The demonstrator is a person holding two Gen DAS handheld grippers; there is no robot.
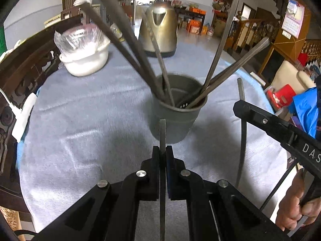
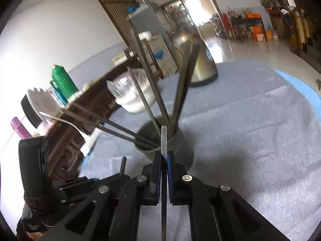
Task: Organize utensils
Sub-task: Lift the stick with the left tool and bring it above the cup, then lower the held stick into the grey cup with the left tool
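A grey utensil cup (image 1: 176,110) stands on the blue-grey tablecloth and holds several metal utensil handles (image 1: 226,76). My left gripper (image 1: 163,150) is shut on a flat metal utensil handle (image 1: 162,132) just in front of the cup. In the right wrist view the cup (image 2: 180,148) sits close ahead, and my right gripper (image 2: 164,156) is shut on another flat metal utensil handle (image 2: 164,140) at the cup's near rim. The right gripper also shows in the left wrist view (image 1: 240,108), holding its utensil (image 1: 241,92) to the cup's right.
A gold kettle (image 1: 160,28) and a white bowl with a plastic bag (image 1: 84,52) stand at the table's far side. A dark carved sideboard (image 1: 24,76) runs along the left, with a green flask (image 2: 62,82) on it. The table edge (image 1: 258,84) is to the right.
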